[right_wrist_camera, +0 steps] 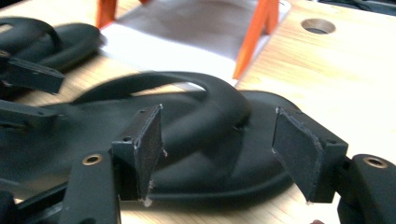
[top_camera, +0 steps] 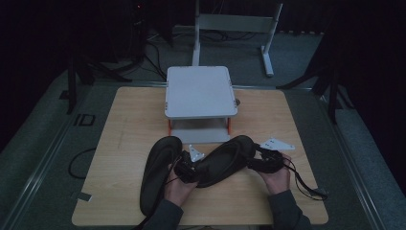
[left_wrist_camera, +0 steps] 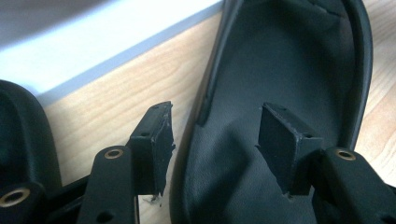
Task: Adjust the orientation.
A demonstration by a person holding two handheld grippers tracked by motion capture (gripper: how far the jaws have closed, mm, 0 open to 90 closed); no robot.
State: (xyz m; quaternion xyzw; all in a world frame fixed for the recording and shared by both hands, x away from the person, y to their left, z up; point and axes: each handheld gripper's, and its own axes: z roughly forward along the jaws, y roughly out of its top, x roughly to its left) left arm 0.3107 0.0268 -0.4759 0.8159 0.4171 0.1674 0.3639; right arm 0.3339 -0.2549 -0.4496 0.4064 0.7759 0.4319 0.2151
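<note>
From the high view, two black sandals lie on the wooden desk (top_camera: 119, 143), both just in front of the white stand (top_camera: 201, 91) that sits at the desk's far middle. The left sandal (top_camera: 158, 172) lies in front of the stand's left corner, running lengthwise toward the person. The right sandal (top_camera: 225, 160) lies slantwise in front of the stand's right half, its toe end nearest the stand. The left gripper (top_camera: 186, 170) sits at the heel end of the right sandal, between the two sandals; the right gripper (top_camera: 262, 160) sits at that sandal's toe end, on the side away from the left sandal.

In the left gripper view, the fingers (left_wrist_camera: 152, 147) stand spread. One is over bare desk beside the right sandal (left_wrist_camera: 280, 70), the other over its footbed, so they straddle its rim without pinching it. The stand's white base (left_wrist_camera: 70, 56) lies beyond.

In the right gripper view, the fingers (right_wrist_camera: 147, 144) are spread wide, with the right sandal's strap (right_wrist_camera: 205, 100) and toe end between them, unpressed. The stand's orange legs (right_wrist_camera: 254, 37) rise just behind the sandal.
</note>
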